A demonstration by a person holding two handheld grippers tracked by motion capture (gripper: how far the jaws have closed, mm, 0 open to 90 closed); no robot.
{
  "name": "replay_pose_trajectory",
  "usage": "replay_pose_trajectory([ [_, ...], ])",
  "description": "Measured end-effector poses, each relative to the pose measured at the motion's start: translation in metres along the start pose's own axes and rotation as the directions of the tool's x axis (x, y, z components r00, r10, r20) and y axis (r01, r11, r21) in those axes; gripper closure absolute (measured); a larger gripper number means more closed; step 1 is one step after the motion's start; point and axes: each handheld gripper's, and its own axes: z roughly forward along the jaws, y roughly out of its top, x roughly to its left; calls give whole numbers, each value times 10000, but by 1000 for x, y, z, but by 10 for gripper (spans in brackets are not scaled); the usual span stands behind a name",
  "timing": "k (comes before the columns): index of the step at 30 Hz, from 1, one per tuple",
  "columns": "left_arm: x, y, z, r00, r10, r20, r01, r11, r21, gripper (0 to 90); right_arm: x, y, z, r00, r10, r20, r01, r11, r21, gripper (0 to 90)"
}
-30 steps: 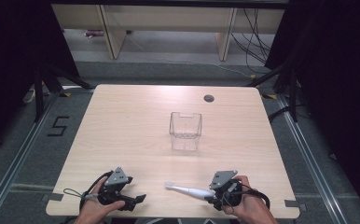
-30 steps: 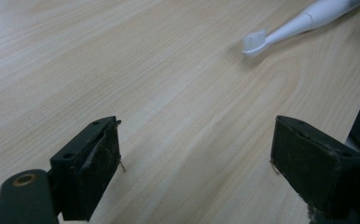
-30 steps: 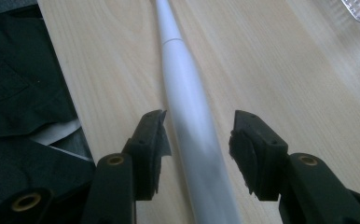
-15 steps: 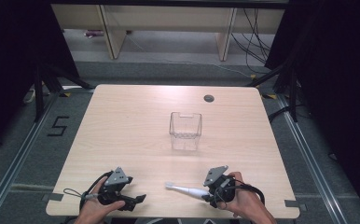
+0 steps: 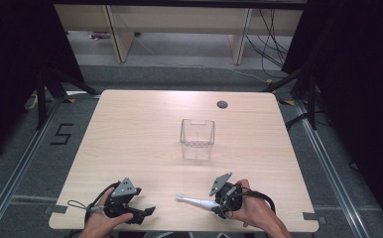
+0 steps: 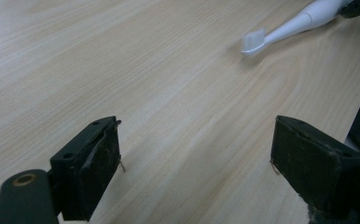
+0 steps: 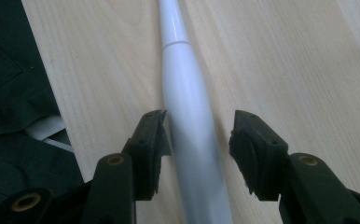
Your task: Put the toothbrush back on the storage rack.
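- in the high view the white electric toothbrush (image 5: 195,201) lies flat on the wooden table (image 5: 145,134), low in the frame and a little right of centre, its brush head pointing to the left.
- the right gripper (image 5: 218,206) sits at the handle end of the toothbrush, lower right of centre, held in the person's right hand (image 5: 251,212).
- in the right gripper view the toothbrush handle (image 7: 190,135) runs up the middle of the frame between the two black jaws.
- the jaw at the left of that view is against or just beside the handle; the jaw at the right stands off from it with bare table showing in the gap, so the claw is partly open around the handle and not clamped on it.
- the left gripper (image 5: 149,212) rests at the lower left of the high view in the person's left hand (image 5: 100,223), well apart from the toothbrush.
- in the left gripper view its jaws stand wide apart with nothing but table between them; the brush head (image 6: 253,42) shows at the upper right of that view, far beyond the jaws.
- a clear plastic box (image 5: 197,139) stands upright near the middle of the table, well apart from both grippers and the toothbrush.
- a small dark round hole (image 5: 222,104) sits near the far edge of the table, upper right of centre.
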Motion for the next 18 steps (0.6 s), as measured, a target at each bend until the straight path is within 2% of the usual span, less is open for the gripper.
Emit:
replay_pose_trajectory([
  [2, 1, 0, -1, 9999, 111, 20, -111, 9999, 131, 149, -1, 3, 2, 9998, -176, -112, 178, 9997, 157, 544],
  [5, 0, 0, 0, 10000, 5, 13, -5, 10000, 4, 149, 0, 3, 4, 9998, -61, -171, 67, 9994, 336, 545],
  [6, 0, 0, 0, 10000, 9, 14, -9, 10000, 5, 149, -1, 3, 5, 9995, -221, -211, 230, 9988, 423, 550],
  [9, 0, 0, 0, 10000, 17, 26, -17, 10000, 24, 149, 0, 3, 6, 9999, -44, -149, 52, 9986, 531, 561],
  [11, 0, 0, 0, 10000, 21, 27, -21, 10000, 24, 149, -1, 3, 7, 9992, -163, -354, 187, 9973, 707, 564],
  [13, 0, 0, 0, 10000, 26, 16, -26, 10000, 29, 149, -1, 4, 7, 9993, -170, -319, 197, 9959, 882, 567],
  [14, 0, 0, 0, 10000, 21, 17, -21, 10000, 21, 149, -1, 5, 8, 9989, -348, -303, 375, 9949, 934, 570],
  [15, 1, 0, 0, 9999, 123, 10, -123, 9998, 125, 149, -1, 5, 8, 9990, -272, -367, 312, 9931, 1132, 577],
  [18, 1, 0, 0, 9999, 104, 6, -104, 9999, 123, 150, -1, 6, 8, 9993, -243, -300, 277, 9926, 1180, 592],
])
